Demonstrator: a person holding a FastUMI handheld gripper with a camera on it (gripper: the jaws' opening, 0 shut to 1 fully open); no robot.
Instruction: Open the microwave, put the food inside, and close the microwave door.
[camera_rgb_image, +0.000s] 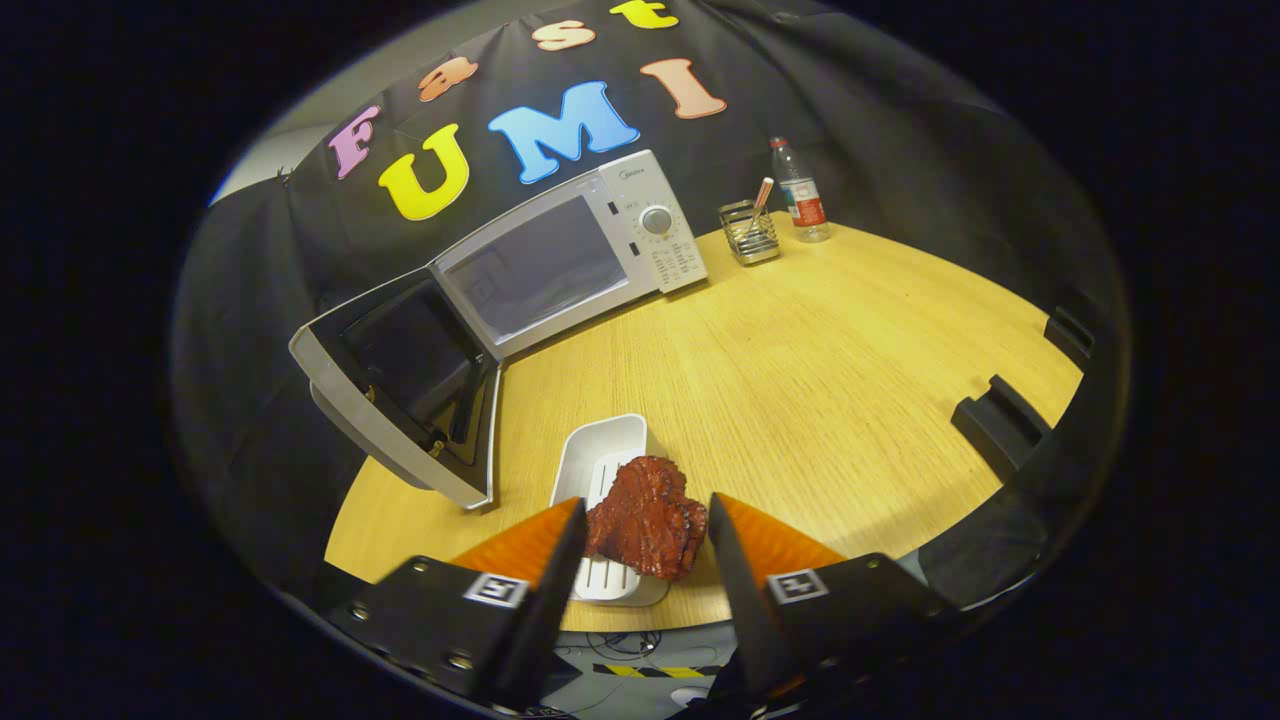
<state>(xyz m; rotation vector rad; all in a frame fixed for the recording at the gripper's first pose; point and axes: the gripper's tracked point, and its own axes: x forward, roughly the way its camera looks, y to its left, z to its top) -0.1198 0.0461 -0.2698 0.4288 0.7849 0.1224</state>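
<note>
A white microwave (640, 215) stands at the back left of the wooden table (820, 370). Its door (400, 385) hangs swung wide to the left, and the pale cavity (540, 268) is exposed. The food, a red-brown slab of meat (648, 515), sits between my fingers with both pressing its sides. My gripper (646, 505) is shut on it, near the table's front edge. A white slotted tray (600, 455) lies just under and behind the meat, partly hidden by it.
A plastic water bottle (803, 195) and a wire holder (750, 235) with a stick in it stand to the right of the microwave. Black fixtures (1000, 420) sit along the table's right edge. Bare tabletop stretches between the tray and the microwave.
</note>
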